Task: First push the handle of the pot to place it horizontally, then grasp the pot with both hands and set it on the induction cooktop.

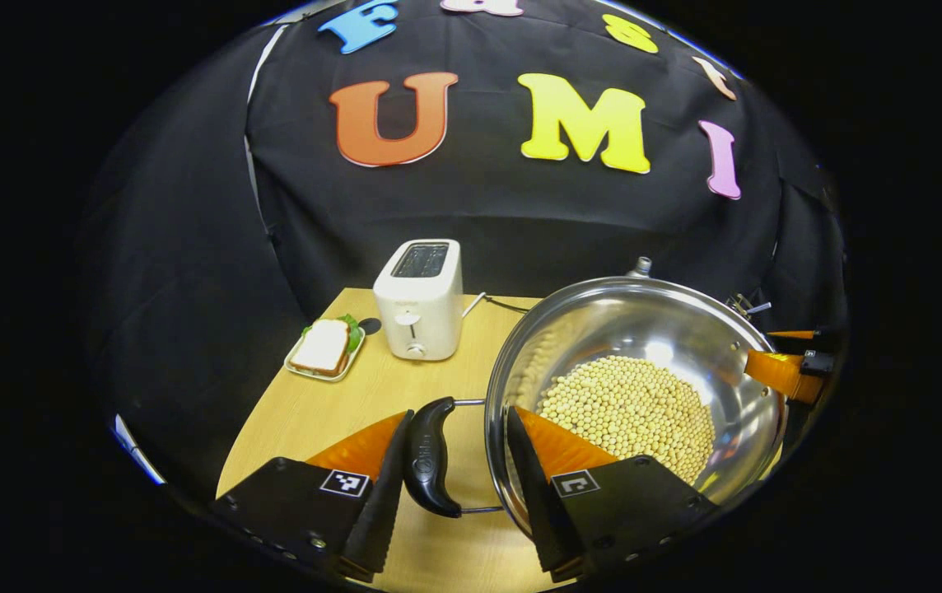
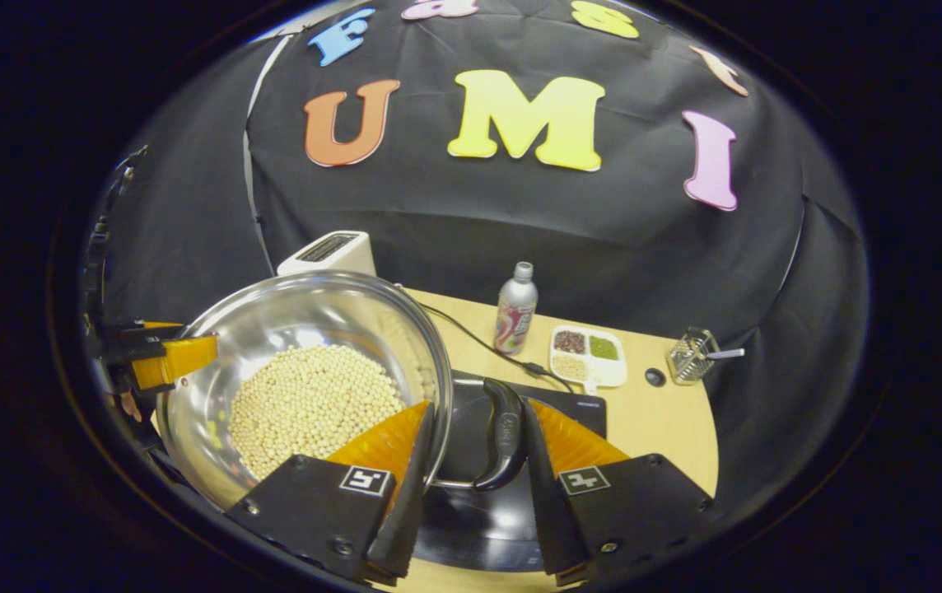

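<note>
A steel pot holding soybeans has a black loop handle on each side. My left gripper is shut across the near handle, one finger outside the grip and the other inside the pot wall. In the right gripper view, my right gripper clamps the opposite handle and the rim of the pot the same way. The black induction cooktop lies under that handle. Each gripper also shows across the pot: the right gripper and the left gripper.
A white toaster and a plate with a sandwich stand at the back left of the wooden table. Behind the cooktop are a bottle, a divided tray of beans, a small wire holder and a power cable.
</note>
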Available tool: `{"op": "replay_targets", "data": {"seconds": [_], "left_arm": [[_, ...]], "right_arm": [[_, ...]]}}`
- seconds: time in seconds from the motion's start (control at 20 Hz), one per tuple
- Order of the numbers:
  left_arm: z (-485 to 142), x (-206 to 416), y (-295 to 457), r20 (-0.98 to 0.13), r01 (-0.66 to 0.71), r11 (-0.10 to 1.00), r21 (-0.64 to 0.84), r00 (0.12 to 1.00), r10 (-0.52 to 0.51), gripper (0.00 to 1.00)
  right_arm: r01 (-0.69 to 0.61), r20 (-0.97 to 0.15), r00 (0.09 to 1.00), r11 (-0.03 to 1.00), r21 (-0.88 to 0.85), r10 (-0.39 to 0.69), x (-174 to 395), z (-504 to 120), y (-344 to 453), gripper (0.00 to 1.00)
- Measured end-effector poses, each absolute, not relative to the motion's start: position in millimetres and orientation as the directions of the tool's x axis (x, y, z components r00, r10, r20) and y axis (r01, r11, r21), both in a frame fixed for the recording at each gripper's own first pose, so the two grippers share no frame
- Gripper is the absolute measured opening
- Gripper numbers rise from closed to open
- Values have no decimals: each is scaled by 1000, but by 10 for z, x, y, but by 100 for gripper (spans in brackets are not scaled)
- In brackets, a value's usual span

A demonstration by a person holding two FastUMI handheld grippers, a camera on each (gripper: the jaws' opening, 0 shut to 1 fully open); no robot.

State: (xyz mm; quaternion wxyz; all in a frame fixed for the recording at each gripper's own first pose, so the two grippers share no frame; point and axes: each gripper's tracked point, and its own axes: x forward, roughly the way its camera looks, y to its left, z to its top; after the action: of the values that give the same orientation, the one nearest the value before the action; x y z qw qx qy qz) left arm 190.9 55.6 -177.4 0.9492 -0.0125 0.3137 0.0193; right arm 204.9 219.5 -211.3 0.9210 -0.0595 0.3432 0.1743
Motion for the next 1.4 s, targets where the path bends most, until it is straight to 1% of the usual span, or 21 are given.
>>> {"op": "replay_targets", "data": {"seconds": [0.2, 0.25, 0.3, 0.45, 0.5, 0.55, 0.6, 0.65, 0.7, 0.75, 0.8, 0.85, 0.9, 0.95, 1.0, 1.05, 1.1, 1.2, 1.3, 1.35, 1.4], "left_arm": [[-1620, 1967, 85, -588, -8, 1000, -23, 809, -8, 65], [-1575, 1997, -43, -578, 1, 1000, -21, 816, -13, 66], [-1559, 2004, -161, -571, 13, 1000, -17, 820, -21, 65], [-1556, 2078, -538, -557, 54, 998, -21, 829, -57, 65], [-1554, 2101, -650, -557, 67, 998, -21, 828, -67, 65], [-1568, 2116, -760, -563, 78, 997, -15, 823, -73, 75], [-1604, 2131, -863, -570, 89, 996, -9, 818, -78, 65], [-1641, 2142, -941, -575, 99, 995, -2, 814, -82, 65], [-1674, 2163, -1001, -582, 104, 995, -1, 809, -86, 66], [-1714, 2210, -1066, -586, 111, 994, -4, 805, -92, 65], [-1771, 2251, -1121, -593, 116, 993, -10, 799, -99, 65], [-1817, 2282, -1152, -598, 117, 993, -17, 795, -104, 65], [-1842, 2291, -1172, -601, 117, 993, -23, 792, -108, 65], [-1880, 2296, -1183, -606, 115, 993, -26, 788, -108, 65], [-1947, 2324, -1201, -613, 113, 993, -26, 783, -105, 65], [-1999, 2362, -1219, -616, 113, 993, -24, 781, -104, 65], [-2075, 2392, -1243, -625, 114, 993, -23, 774, -103, 65], [-2211, 2446, -1247, -642, 111, 993, -30, 760, -105, 66], [-2334, 2509, -1235, -656, 106, 994, -33, 748, -102, 65], [-2388, 2533, -1235, -662, 106, 994, -29, 743, -98, 65], [-2445, 2560, -1221, -667, 103, 994, -23, 740, -92, 65]], "right_arm": [[-329, -637, 728, 944, 2, 255, 2084, -1975, 1677, 60], [-320, -634, 731, 947, 6, 251, 2101, -1954, 1542, 58], [-311, -634, 733, 950, 7, 245, 2111, -1944, 1405, 60], [-267, -628, 747, 963, 19, 220, 2142, -1937, 988, 58], [-255, -624, 753, 967, 16, 209, 2153, -1930, 871, 60], [-246, -620, 759, 969, 10, 199, 2173, -1930, 763, 60], [-238, -622, 760, 971, 2, 187, 2184, -1959, 676, 58], [-228, -622, 763, 974, -1, 178, 2198, -1969, 599, 58], [-223, -623, 764, 975, -6, 171, 2211, -2018, 532, 60], [-215, -627, 761, 977, -6, 164, 2220, -2057, 472, 58], [-210, -631, 759, 978, -6, 160, 2236, -2106, 427, 58], [-207, -638, 754, 978, -4, 157, 2264, -2160, 385, 60], [-201, -647, 747, 980, 2, 155, 2270, -2234, 360, 58], [-196, -656, 739, 981, 12, 155, 2298, -2302, 348, 58], [-196, -663, 731, 980, 18, 158, 2313, -2372, 346, 60], [-196, -670, 725, 980, 21, 159, 2326, -2442, 348, 58], [-193, -676, 720, 981, 26, 159, 2360, -2510, 355, 60], [-191, -685, 712, 981, 24, 156, 2411, -2628, 366, 61], [-188, -691, 706, 982, 24, 152, 2460, -2742, 393, 60], [-187, -696, 702, 982, 23, 150, 2490, -2803, 410, 58], [-185, -700, 698, 982, 26, 150, 2502, -2857, 432, 60]]}}
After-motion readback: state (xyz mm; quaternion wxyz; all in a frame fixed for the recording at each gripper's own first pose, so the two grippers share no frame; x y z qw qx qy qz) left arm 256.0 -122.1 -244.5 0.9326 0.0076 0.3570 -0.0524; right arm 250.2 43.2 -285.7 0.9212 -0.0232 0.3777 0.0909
